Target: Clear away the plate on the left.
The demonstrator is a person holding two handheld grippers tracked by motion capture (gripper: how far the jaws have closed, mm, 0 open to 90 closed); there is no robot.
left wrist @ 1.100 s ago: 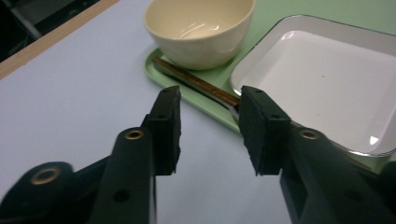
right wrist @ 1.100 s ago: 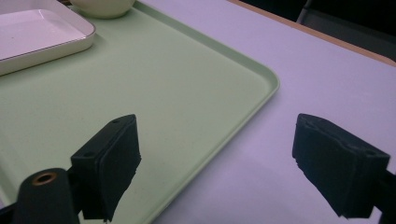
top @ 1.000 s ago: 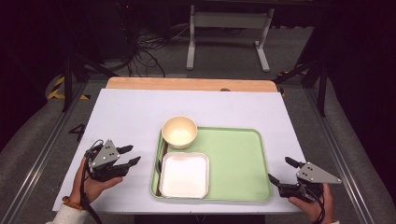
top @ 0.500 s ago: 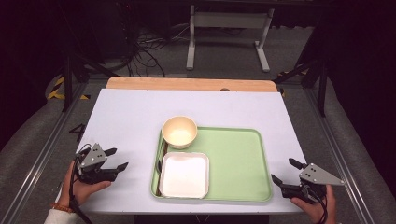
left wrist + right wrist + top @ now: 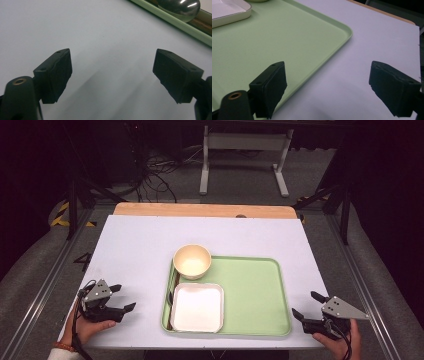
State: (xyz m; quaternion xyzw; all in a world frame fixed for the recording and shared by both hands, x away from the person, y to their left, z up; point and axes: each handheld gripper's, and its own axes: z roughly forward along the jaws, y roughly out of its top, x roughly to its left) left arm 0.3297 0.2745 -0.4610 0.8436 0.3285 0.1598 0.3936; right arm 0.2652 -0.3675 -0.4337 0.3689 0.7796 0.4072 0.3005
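Since a second ago the left gripper [image 5: 120,298] has drawn back toward the near left corner of the counter [image 5: 150,240] and sunk lower, and its jaws have just been opening, with nothing between them. Now they stand wide apart over bare white counter surface; in the left gripper view the two black pads [image 5: 53,75] frame only that surface, with the green tray's rim [image 5: 172,21] and the shiny bowl of a spoon [image 5: 180,6] at the upper right.

At the near right corner, the right gripper [image 5: 307,306] has kept its place. Its jaws are also spread wide and hold nothing. In the right gripper view one pad [image 5: 270,88] hangs over the tray's near right corner and the other over the white counter beside it.

On the counter's middle, toward the near edge, lies the green tray [image 5: 255,290]. A round cream bowl [image 5: 192,261] stands at the tray's far left corner, its rim reaching over the tray's edge. Just nearer than the bowl, a square white plate [image 5: 197,306] sits in the tray's near left corner. Along the tray's left side, between rim and plate, a dark utensil handle [image 5: 175,282] shows. Both grippers are well apart from the bowl and the plate.
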